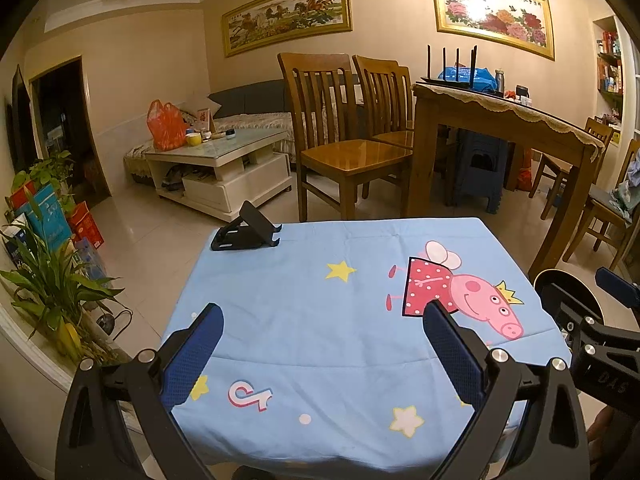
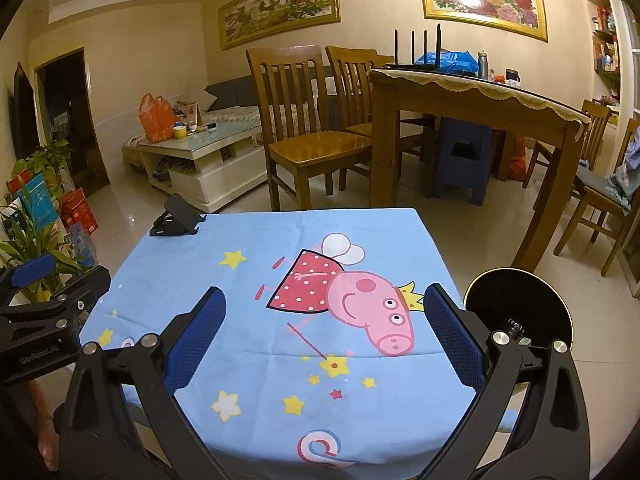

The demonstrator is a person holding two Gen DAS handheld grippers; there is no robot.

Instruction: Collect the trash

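Observation:
A small table covered by a light blue cartoon-pig cloth [image 1: 320,312] [image 2: 256,280] lies below both grippers. No loose trash shows on it. My left gripper [image 1: 322,344] is open and empty above the near half of the cloth. My right gripper [image 2: 324,332] is open and empty above the pig print. A round black bin with a thin gold rim [image 2: 520,308] stands on the floor right of the table; its edge also shows in the left wrist view [image 1: 568,288]. Each gripper's body shows at the edge of the other's view.
A black folding phone stand [image 1: 248,228] [image 2: 176,220] sits at the table's far left corner. Beyond are wooden chairs [image 1: 340,136], a wooden dining table [image 1: 500,120], a white coffee table [image 1: 224,160] with an orange bag, and potted plants [image 1: 48,280] at left.

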